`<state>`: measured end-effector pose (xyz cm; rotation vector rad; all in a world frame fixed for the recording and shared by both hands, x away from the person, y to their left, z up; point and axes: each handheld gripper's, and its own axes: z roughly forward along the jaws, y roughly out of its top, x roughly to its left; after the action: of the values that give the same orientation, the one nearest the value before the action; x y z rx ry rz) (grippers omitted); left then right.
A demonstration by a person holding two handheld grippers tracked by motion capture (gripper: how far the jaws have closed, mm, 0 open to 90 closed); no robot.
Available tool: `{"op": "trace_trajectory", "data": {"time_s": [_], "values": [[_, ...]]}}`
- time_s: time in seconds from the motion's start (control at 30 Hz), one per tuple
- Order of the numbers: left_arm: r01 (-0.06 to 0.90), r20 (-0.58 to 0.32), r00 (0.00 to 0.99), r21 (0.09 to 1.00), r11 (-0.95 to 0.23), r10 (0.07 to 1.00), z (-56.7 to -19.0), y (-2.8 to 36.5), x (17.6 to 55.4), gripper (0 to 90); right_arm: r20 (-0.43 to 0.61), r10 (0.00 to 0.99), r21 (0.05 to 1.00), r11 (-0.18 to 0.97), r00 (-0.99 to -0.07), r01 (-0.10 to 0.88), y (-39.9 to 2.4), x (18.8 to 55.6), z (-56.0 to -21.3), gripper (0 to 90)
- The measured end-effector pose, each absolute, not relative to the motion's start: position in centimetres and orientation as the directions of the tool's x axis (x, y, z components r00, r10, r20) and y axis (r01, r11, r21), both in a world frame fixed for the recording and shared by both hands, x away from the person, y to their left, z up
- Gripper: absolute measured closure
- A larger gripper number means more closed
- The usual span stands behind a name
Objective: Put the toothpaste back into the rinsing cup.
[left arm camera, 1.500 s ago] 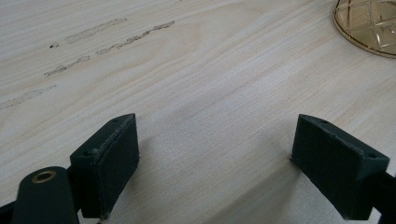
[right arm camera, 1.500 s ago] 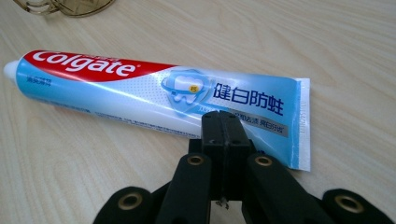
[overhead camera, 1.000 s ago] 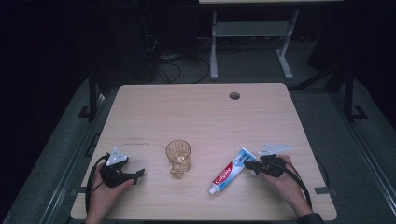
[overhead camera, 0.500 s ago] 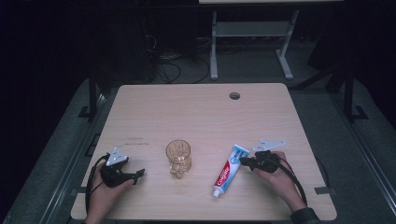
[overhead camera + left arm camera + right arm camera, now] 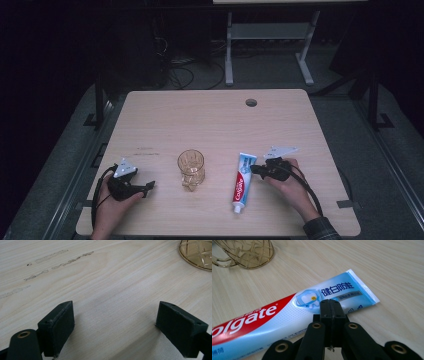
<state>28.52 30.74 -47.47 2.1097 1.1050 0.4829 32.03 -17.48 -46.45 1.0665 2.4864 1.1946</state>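
While left tongs (image 5: 115,325) gape and right tongs (image 5: 333,305) meet, one toothpaste tube (image 5: 243,180) flanks one glass (image 5: 191,168).

Left gripper (image 5: 115,322) jaws wide apart over table (image 5: 107,282), glass (image 5: 197,252) beyond.
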Motion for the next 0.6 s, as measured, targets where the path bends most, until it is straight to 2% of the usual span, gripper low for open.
{"op": "trace_trajectory", "data": {"time_s": [0.6], "values": [[0.564, 0.006, 0.567, 0.726, -0.394, 0.824, -47.5, 30.7, 28.5, 14.1, 0.136, 0.642, 0.748, 0.433, -0.755, 0.503, -15.4, 32.4, -46.3, 89.8]]}}
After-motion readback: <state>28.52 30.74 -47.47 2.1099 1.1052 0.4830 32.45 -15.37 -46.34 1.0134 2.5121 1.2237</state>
